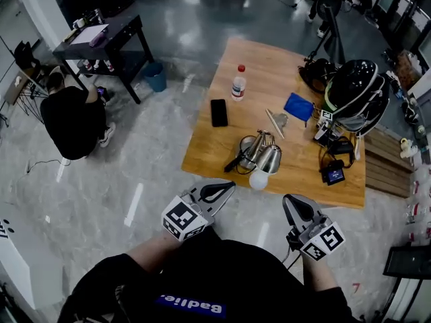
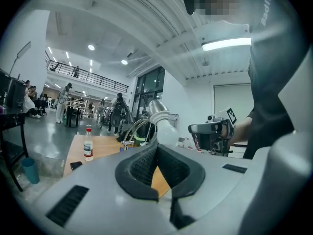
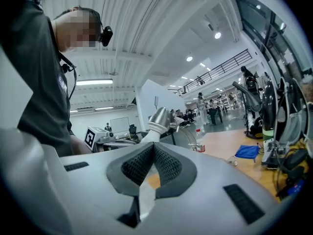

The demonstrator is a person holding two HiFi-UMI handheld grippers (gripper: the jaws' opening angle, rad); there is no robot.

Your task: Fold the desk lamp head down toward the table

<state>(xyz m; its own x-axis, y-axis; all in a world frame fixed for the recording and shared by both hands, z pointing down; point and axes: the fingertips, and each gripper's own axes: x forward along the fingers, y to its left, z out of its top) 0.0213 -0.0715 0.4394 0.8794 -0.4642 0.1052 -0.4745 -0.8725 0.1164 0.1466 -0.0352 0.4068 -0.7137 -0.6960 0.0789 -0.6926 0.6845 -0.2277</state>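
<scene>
A silver desk lamp [image 1: 259, 155] stands near the front edge of the wooden table [image 1: 269, 66], its metal head and white bulb [image 1: 258, 180] low toward that edge. My left gripper [image 1: 227, 188] is shut and empty, just short of the table edge, left of the bulb. My right gripper [image 1: 289, 204] is also shut and empty, right of the bulb and off the table. In the left gripper view the lamp head [image 2: 159, 112] rises just beyond the shut gripper [image 2: 157, 150]. The right gripper view shows the lamp head [image 3: 160, 117] past its own shut gripper [image 3: 153, 150].
On the table are a water bottle [image 1: 238, 83], a black phone [image 1: 219, 112], a blue cloth [image 1: 298, 106], a black helmet [image 1: 353, 86] and a small device with cables [image 1: 333, 174]. A person [image 1: 71, 120] crouches on the floor at left, beside a black side table [image 1: 104, 42].
</scene>
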